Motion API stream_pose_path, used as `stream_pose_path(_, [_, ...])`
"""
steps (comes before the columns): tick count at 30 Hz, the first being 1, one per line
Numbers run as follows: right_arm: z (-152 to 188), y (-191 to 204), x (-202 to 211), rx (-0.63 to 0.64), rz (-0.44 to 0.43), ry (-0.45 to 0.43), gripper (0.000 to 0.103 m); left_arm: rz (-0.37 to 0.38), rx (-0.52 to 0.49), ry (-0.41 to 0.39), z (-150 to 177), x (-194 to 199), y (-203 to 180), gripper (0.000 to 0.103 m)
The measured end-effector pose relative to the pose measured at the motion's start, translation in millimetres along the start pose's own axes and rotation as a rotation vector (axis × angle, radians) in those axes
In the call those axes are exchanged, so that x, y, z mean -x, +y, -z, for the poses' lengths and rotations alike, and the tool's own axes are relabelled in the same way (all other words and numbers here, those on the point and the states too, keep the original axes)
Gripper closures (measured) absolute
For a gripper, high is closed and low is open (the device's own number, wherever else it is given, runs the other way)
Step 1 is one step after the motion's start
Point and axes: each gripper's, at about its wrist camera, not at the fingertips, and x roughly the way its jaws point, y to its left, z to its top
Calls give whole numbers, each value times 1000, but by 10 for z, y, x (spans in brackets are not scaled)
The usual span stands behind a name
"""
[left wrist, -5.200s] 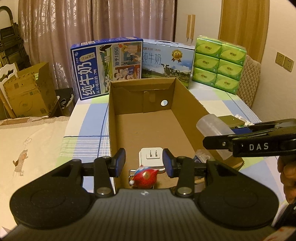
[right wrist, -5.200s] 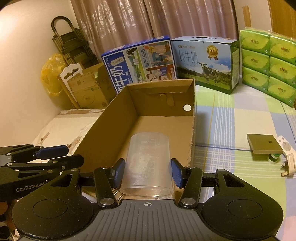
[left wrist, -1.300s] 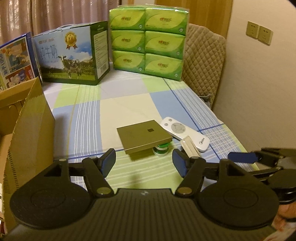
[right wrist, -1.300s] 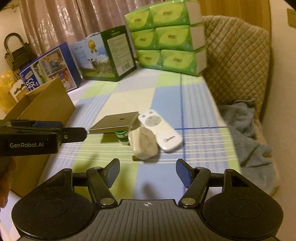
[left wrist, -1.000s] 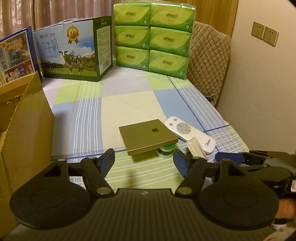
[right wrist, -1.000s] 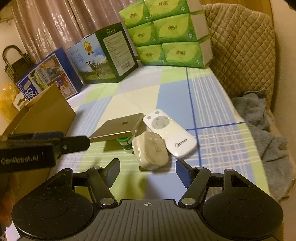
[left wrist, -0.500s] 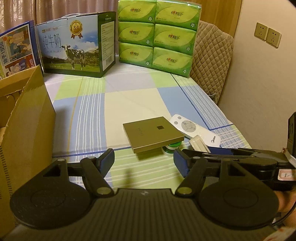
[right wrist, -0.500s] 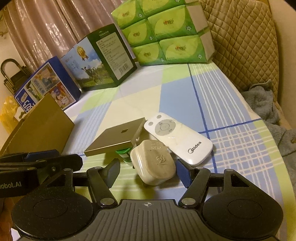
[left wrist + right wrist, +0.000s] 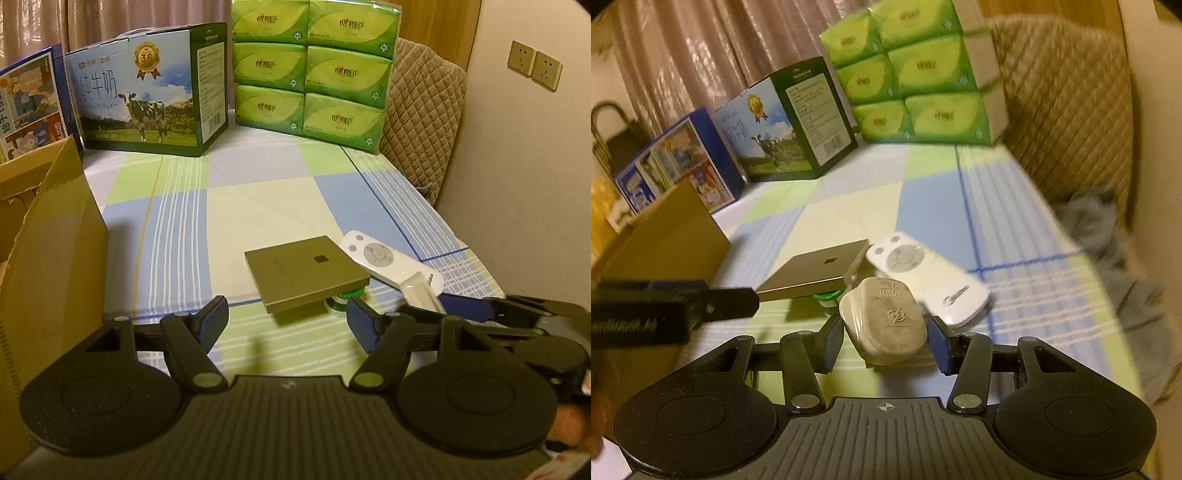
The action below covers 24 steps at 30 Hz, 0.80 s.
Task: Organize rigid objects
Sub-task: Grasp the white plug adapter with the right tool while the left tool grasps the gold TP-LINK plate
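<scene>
A white plug adapter (image 9: 884, 319) lies on the checked cloth between the pads of my right gripper (image 9: 886, 341), whose jaws stand close on either side of it; it also shows in the left wrist view (image 9: 423, 290). A flat gold box (image 9: 816, 271) (image 9: 306, 275) rests tilted on a small green-capped item (image 9: 827, 297). A white remote (image 9: 925, 275) (image 9: 384, 258) lies beside them. My left gripper (image 9: 288, 321) is open and empty, hovering short of the gold box. The cardboard box (image 9: 44, 236) (image 9: 661, 236) stands at the left.
Milk cartons (image 9: 147, 99) and a stack of green tissue packs (image 9: 310, 70) line the back of the table. A quilted chair (image 9: 421, 114) and a grey towel (image 9: 1108, 236) are at the right, by the wall.
My right gripper has moved forward and down, and its jaws have narrowed around the white plug adapter. My left gripper has stayed open and nearly still.
</scene>
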Motion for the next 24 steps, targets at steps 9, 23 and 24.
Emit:
stream_pose_path(9, [-25,88,173,94,93,-56,57,10,36,39,-117,-283,-94,30])
stream_pose_path(23, [-6,-56,183,61,126,-38,57,-21,60,93,-265,-743,-224,22])
stream_pose_path(24, [-7,-60,184,60,126,-39,57,-23,63,94,-262,-758,-212,22])
